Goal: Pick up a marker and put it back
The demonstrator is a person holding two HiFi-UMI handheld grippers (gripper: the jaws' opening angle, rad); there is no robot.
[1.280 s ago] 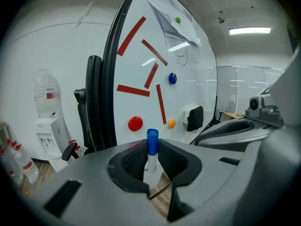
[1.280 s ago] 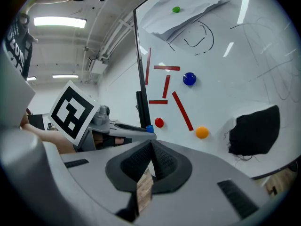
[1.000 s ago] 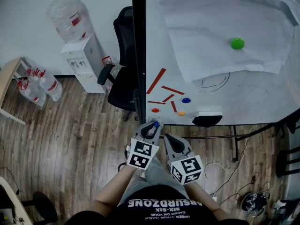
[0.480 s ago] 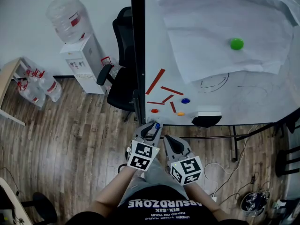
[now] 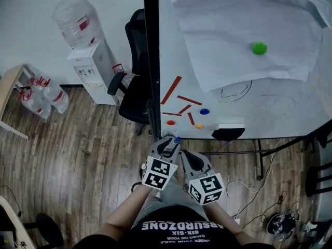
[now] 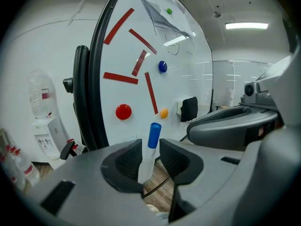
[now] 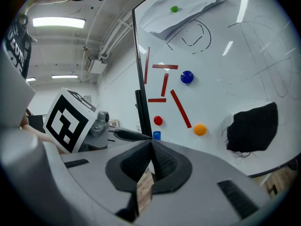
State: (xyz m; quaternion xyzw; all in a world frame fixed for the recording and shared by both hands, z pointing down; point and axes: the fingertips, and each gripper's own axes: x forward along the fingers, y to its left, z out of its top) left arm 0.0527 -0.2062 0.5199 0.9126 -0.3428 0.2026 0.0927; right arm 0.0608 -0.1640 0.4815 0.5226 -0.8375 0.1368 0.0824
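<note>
The left gripper [image 5: 167, 144] has its jaws opening around the white marker with a blue cap [image 6: 151, 142]. The marker stands upright between the pads, with a gap showing on its right side. The right gripper [image 5: 188, 157] sits just beside, at 3 o'clock, jaws pressed together on nothing. At 12 o'clock stands the black-framed whiteboard [image 5: 290, 113] — its dark edge rises right above the left gripper. On it are five red magnetic strips [image 5: 173, 89], four round magnets — red [image 5: 170, 122], blue [image 5: 204, 111], orange [image 5: 199, 126], green [image 5: 259, 47] — one black eraser [image 5: 227, 133] and crumpled white paper sheets [image 5: 233, 30]. At 11 o'clock is one black office chair [image 5: 132, 82], and toward 10 o'clock one white water dispenser [image 5: 88, 56].
</note>
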